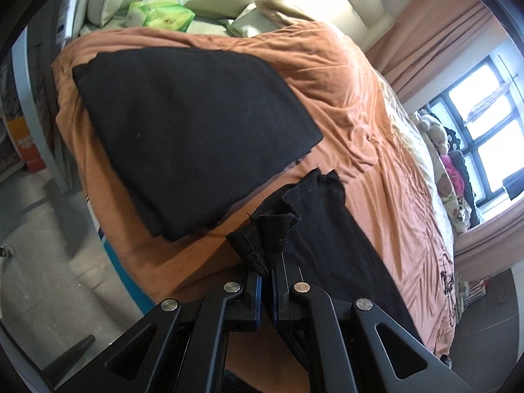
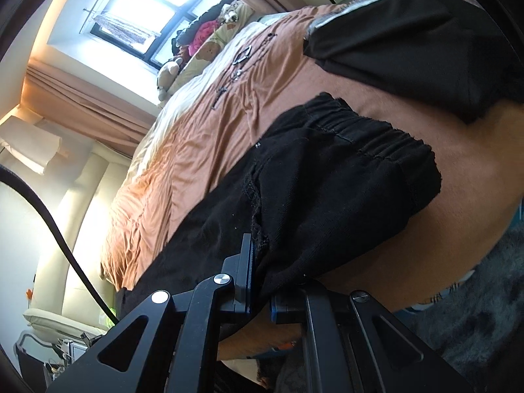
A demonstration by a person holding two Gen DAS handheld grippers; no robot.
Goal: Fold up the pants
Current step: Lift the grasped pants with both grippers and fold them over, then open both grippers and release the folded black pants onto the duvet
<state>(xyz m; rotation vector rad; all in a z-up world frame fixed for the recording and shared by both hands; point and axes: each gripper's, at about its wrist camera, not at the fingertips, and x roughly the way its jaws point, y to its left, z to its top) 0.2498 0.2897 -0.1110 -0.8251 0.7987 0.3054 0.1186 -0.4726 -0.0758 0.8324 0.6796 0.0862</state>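
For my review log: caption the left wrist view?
Left gripper pinches black pants hem over orange bedspread.

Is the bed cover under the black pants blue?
No, the bed cover under the black pants is orange-brown.

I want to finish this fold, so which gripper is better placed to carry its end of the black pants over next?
Probably the left gripper. Its jaws pinch a small loose end of the pants with open bedspread ahead. The right gripper grips the thick part near the elastic waistband, better as the anchor.
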